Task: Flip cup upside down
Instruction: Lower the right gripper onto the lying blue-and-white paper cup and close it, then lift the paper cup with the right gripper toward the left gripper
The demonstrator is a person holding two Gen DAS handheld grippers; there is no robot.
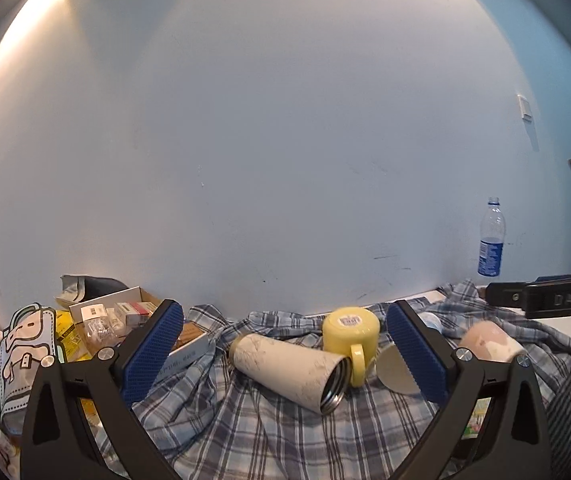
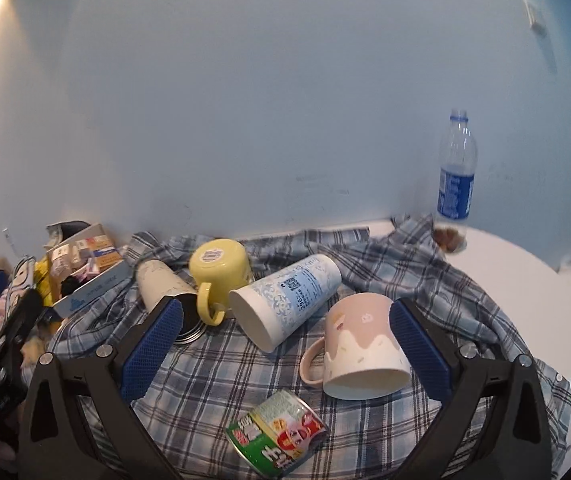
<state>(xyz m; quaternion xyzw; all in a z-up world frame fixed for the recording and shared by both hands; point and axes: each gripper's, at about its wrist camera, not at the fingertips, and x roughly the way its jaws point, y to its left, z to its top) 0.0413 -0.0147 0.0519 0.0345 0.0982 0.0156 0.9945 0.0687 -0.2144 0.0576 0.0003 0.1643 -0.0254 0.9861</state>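
Observation:
A pink and white mug [image 2: 359, 344] rests mouth down on the plaid cloth [image 2: 213, 376], tilted, handle to the left. My right gripper [image 2: 285, 344] is open and empty, its right pad close beside the mug. A yellow mug [image 2: 219, 270] stands upside down behind it, also in the left wrist view [image 1: 351, 334]. A cream tumbler [image 1: 289, 368] lies on its side, mouth toward me. A white and blue tumbler [image 2: 289, 296] lies on its side. My left gripper [image 1: 285, 356] is open and empty, short of the cream tumbler. The pink mug shows at right [image 1: 491, 342].
A food can [image 2: 279, 432] lies on the cloth in front. A water bottle [image 2: 455, 178] stands by the wall at the right on the white table [image 2: 525, 292]. Boxes [image 2: 85, 258] and clutter [image 1: 25, 344] lie at the left.

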